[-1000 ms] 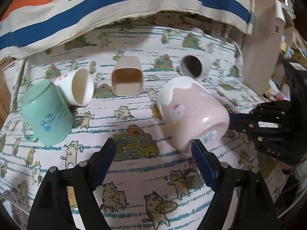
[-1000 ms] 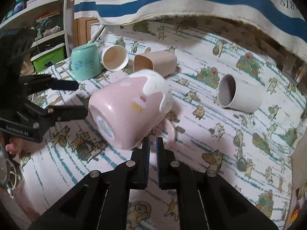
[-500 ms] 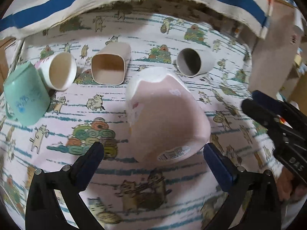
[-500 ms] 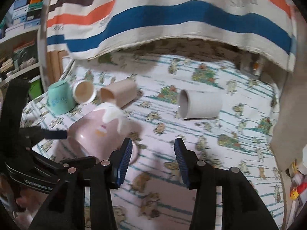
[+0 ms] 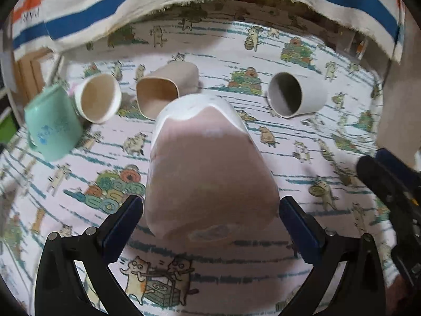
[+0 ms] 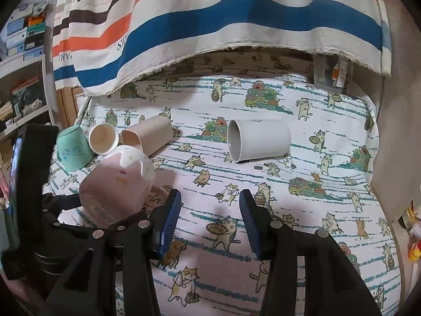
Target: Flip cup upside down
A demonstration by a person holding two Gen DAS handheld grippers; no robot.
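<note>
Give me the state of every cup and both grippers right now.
pink mug: tilted, base toward the left gripper, between its fingers
green mug: upside down
white cup: on its side
beige square cup: on its side
grey cup: on its side
left gripper: open
right gripper: open, empty

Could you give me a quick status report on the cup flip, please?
Left gripper open, straddling pink mug. Right gripper open, empty. Mug tilted, base toward camera. Beige cup close behind.

A mint green mug (image 5: 51, 125), a small cream cup (image 5: 97, 101), a beige square tumbler (image 5: 164, 92) and a grey cylindrical cup (image 5: 296, 96) lie toward the far edge of the cat-print cloth-covered counter (image 5: 236, 276), under a striped hanging cloth (image 6: 210, 26).
</note>
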